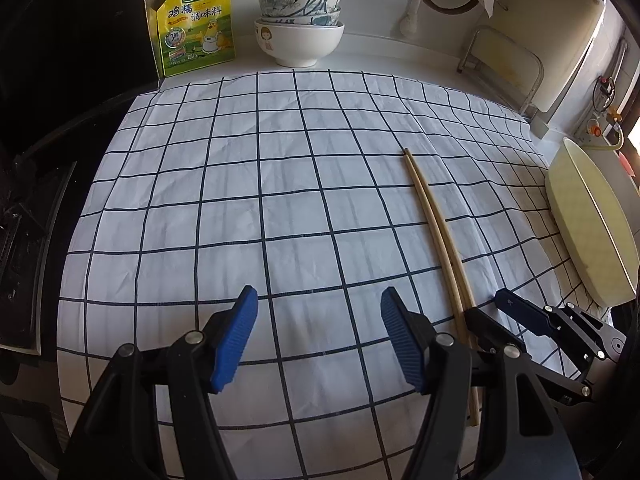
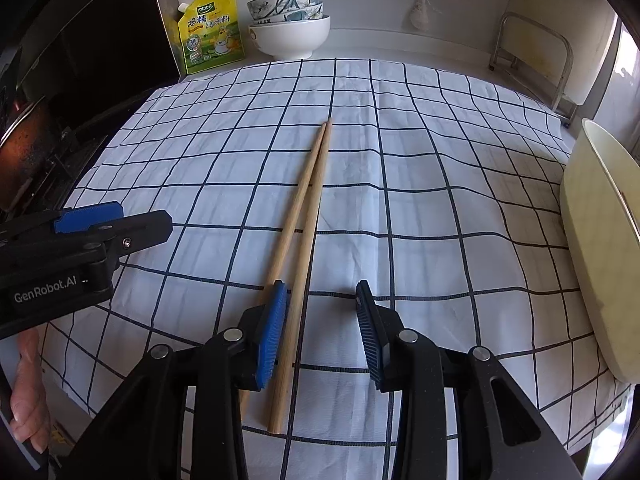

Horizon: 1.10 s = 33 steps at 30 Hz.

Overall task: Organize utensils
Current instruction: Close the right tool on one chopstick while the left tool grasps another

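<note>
On my far left I see a dark stove edge (image 1: 24, 248), then a counter spread with a creased white cloth (image 1: 240, 184) ruled in thin dark squares. At the back stands a glossy yellow seasoning pouch (image 1: 194, 26) beside a stack of ceramic bowls (image 1: 299, 26), a plain white one under patterned ones. My left gripper (image 1: 316, 340) hangs over bare cloth, tilted steeply down, its ribbed blue pads parted with nothing between them. Just right of it lie two slim wooden chopsticks (image 2: 310, 216), side by side and touching at their far tips, running toward me. My right gripper (image 2: 322, 328) points down over their near ends: one stick passes between the spread pads, close along the left pad (image 2: 272, 332), the other seems to run under that pad, though I can't be sure it touches. Nothing is clamped. At the right edge rests a smooth cream oval dish (image 2: 600, 240), with a metal rack (image 2: 532, 52) behind.
</note>
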Motion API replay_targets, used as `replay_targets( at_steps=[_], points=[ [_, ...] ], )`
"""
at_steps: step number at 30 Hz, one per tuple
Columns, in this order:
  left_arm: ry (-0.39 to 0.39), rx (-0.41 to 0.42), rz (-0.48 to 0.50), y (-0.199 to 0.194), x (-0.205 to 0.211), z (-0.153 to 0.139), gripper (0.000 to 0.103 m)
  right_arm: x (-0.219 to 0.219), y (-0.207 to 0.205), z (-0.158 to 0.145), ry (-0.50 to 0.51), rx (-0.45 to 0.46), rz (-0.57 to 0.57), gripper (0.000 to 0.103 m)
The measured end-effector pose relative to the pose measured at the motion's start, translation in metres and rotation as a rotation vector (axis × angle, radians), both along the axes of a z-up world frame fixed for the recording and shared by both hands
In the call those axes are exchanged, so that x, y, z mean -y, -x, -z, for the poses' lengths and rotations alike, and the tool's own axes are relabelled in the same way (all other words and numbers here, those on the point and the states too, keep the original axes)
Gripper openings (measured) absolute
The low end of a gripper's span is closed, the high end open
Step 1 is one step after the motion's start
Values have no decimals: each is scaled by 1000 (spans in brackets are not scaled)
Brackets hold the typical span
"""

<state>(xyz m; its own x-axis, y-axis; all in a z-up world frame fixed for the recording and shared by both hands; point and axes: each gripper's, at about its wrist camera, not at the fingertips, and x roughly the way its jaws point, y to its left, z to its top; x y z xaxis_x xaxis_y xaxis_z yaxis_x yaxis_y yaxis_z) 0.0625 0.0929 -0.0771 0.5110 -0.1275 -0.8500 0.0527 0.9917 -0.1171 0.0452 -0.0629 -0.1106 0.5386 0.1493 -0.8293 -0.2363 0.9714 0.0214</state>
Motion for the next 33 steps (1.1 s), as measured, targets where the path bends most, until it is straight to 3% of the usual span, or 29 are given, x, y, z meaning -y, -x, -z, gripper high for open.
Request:
replay_targets(
  at_steps=[4,6,8,25,33],
  points=[
    [3,-1,6,0,4,1,65,0,1,1,18,13,7,27],
    [8,-2,5,-1,6,2,65,1,0,1,31,18,7,12],
    [14,-3,6,-2,9,2,65,5,-1,0,20,16,11,6],
    [-12,-12,72,-10,62,13,72,79,7,-1,-27,16,174,7],
    [-47,-11,68,-17,72,19,72,88,8,-3,-49,15,183,7]
  ],
)
